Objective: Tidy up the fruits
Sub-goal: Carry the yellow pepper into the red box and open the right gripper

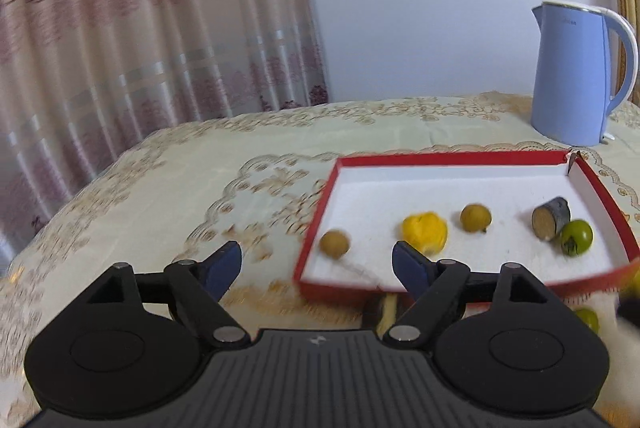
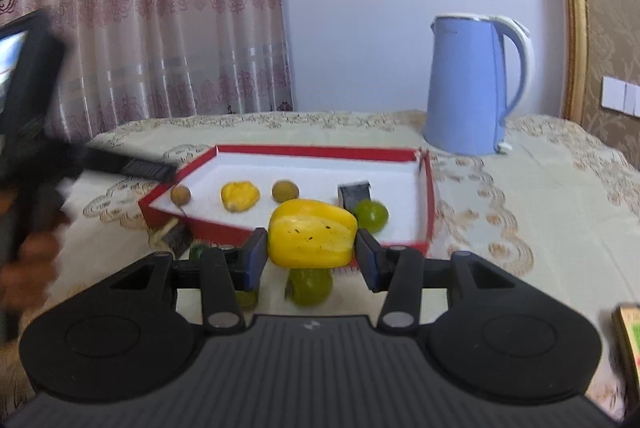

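A red tray (image 1: 320, 188) with a white floor lies on the table. In it are two small brown round fruits (image 1: 335, 244), a yellow fruit piece (image 1: 425, 231), a dark sugarcane chunk (image 1: 551, 218) and a green fruit (image 1: 576, 237). My left gripper (image 1: 316, 266) is open and empty above the tray's near left corner. My right gripper (image 2: 312, 254) is shut on a large yellow fruit (image 2: 312, 238), held above the tray's near edge (image 2: 224, 232). Green fruits (image 2: 310, 286) lie on the cloth under it.
A blue kettle (image 1: 572, 72) stands behind the tray at the back right. A dark cane piece (image 2: 172, 236) lies in front of the tray. The left gripper's body (image 2: 32, 148) is at the left of the right wrist view. Curtain and wall stand behind the table.
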{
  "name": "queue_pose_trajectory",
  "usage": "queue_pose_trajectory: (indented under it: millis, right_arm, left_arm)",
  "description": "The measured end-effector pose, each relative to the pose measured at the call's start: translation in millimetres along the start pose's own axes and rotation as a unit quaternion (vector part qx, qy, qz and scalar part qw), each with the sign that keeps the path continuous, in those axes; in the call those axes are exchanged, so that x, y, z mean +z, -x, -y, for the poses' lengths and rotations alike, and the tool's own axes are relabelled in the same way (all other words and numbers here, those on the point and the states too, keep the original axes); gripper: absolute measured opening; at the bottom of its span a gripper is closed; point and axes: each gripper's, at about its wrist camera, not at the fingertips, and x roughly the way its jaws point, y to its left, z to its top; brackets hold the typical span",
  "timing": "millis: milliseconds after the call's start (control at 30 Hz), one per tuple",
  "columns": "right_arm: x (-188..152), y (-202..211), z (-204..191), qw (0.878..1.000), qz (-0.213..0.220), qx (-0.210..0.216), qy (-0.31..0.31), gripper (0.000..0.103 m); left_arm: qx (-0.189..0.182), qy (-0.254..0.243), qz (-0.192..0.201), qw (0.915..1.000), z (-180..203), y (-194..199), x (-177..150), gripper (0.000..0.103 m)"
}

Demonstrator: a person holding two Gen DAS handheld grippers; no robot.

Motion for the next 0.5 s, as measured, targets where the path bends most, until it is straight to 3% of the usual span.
queue_pose_trajectory:
  millis: [200,500]
  right_arm:
    - [24,-36,1,1.0,-0.008,-0.002,0.003,0.045]
    - [42,-86,-1,0.999,-0.025,-0.029,0.007,0.045]
  left_arm:
    - [-0.011,0.012,-0.034,0.9993,-20,12,-23,0.083]
    - [-0.021,0.019,-0.042,0.9987,-34,18,-34,0.083]
